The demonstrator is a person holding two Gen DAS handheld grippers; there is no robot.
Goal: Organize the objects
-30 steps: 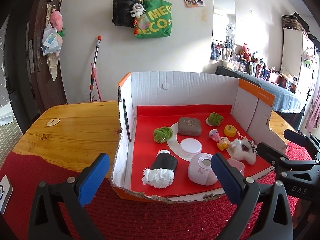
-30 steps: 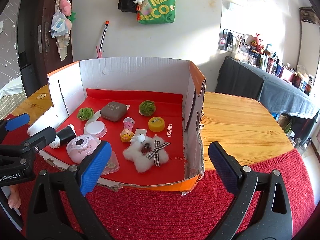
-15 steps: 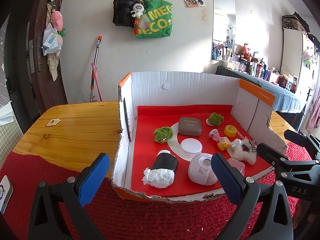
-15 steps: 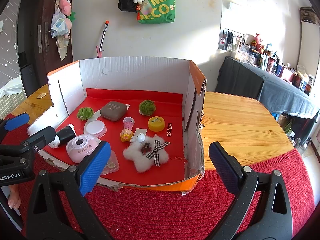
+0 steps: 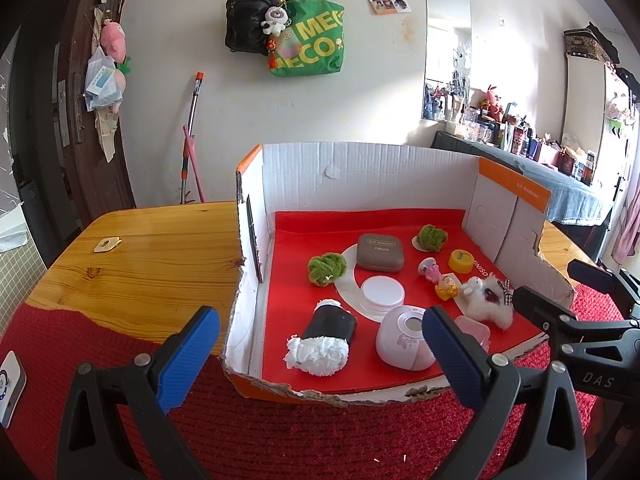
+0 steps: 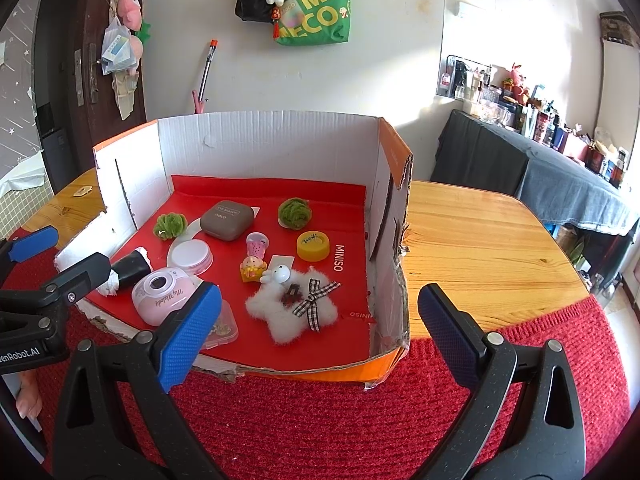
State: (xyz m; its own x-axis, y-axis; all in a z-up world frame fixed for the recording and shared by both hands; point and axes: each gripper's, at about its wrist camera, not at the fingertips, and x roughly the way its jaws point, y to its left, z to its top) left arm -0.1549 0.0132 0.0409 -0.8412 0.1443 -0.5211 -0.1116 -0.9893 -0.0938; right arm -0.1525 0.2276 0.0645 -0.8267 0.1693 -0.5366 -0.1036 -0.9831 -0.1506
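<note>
The wooden worktop (image 6: 480, 240) carries a red knitted mat (image 6: 320, 420) along its near edge, and on both sits an open cardboard box (image 5: 360, 168) lined with red paper, its front wall cut away.

The left gripper (image 5: 320, 348) hangs over the mat, fingers spread wide and holding nothing; the box lies from 12 to 2 o'clock of it. The right gripper (image 6: 318, 324) is likewise wide open and empty, with the box from 10 to 12 o'clock.

Inside the box, from the right wrist view: a white fluffy star (image 6: 294, 310) with a checked bow lies nearest the right gripper, at 12 o'clock. A pink toy camera (image 6: 162, 296) sits at 10 o'clock, just beside the left blue fingertip, touching a small clear case (image 6: 222, 326). A black roll with white stuffing (image 5: 324, 338) lies at the front left corner. Further back stand a brown case (image 6: 227, 219), a white round lid (image 6: 190, 254), two green pompoms (image 6: 170, 226) (image 6: 295, 212), a yellow tin (image 6: 313, 245) and two small figurines (image 6: 254, 262).
</note>
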